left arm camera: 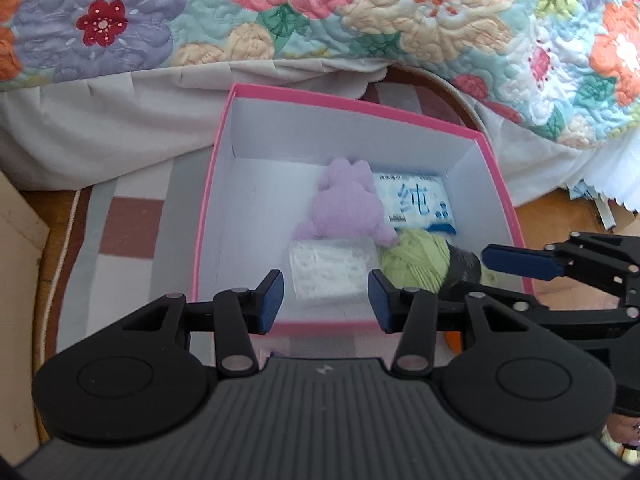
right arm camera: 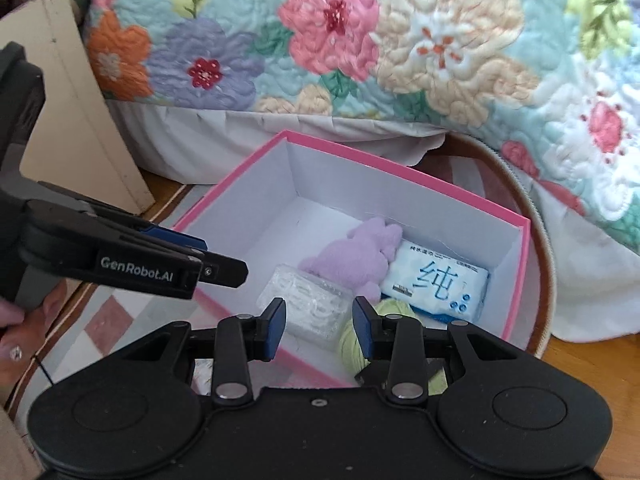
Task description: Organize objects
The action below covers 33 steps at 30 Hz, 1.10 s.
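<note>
A pink box with a white inside stands on a checked mat. In it lie a purple plush toy, a blue-and-white tissue pack, a ball of green yarn and a clear plastic packet. My left gripper hovers over the box's near edge, open, with nothing between its pads. My right gripper hangs beside it above the yarn corner, also open and holding nothing.
A floral quilt and a pale bed skirt hang just behind the box. The checked mat lies on a wooden floor. A beige board leans at the left. A hand grips the left tool.
</note>
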{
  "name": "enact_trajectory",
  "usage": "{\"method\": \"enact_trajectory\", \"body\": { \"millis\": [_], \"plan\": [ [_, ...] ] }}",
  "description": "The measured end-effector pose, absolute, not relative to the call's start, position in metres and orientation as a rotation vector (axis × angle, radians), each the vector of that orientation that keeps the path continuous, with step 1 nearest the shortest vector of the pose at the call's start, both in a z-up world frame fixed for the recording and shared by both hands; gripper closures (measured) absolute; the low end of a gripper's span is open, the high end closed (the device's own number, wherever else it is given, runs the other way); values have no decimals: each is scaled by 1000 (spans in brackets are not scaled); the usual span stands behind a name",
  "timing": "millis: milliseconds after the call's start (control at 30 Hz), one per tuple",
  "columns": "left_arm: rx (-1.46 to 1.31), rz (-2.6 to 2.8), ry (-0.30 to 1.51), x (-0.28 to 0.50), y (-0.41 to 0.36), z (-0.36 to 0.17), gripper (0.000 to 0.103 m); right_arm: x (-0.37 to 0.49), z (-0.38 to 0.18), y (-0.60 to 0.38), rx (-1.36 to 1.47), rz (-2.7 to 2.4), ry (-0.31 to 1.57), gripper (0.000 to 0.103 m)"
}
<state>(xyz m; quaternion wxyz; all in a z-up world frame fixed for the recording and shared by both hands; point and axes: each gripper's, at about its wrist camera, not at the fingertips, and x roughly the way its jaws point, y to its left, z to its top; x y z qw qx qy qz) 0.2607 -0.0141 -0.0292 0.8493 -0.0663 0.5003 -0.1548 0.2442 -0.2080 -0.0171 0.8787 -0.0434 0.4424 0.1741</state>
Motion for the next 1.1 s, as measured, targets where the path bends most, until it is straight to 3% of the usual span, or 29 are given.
{"method": "enact_trajectory", "body": {
  "millis": [433,667,900,1100],
  "plan": [
    [-37,-360,1026,205,-14,36,44,185,32,-223,-71,363,851,55],
    [-14,-343,1018,174,-11,50,43,155,47,-219,-92,399,825,48],
    [12,-360,984,153,-12,58,34,137,57,-221,-102,401,810,36],
    [14,-344,1008,142,-10,50,34,125,60,-219,-126,386,817,27]
  ]
}}
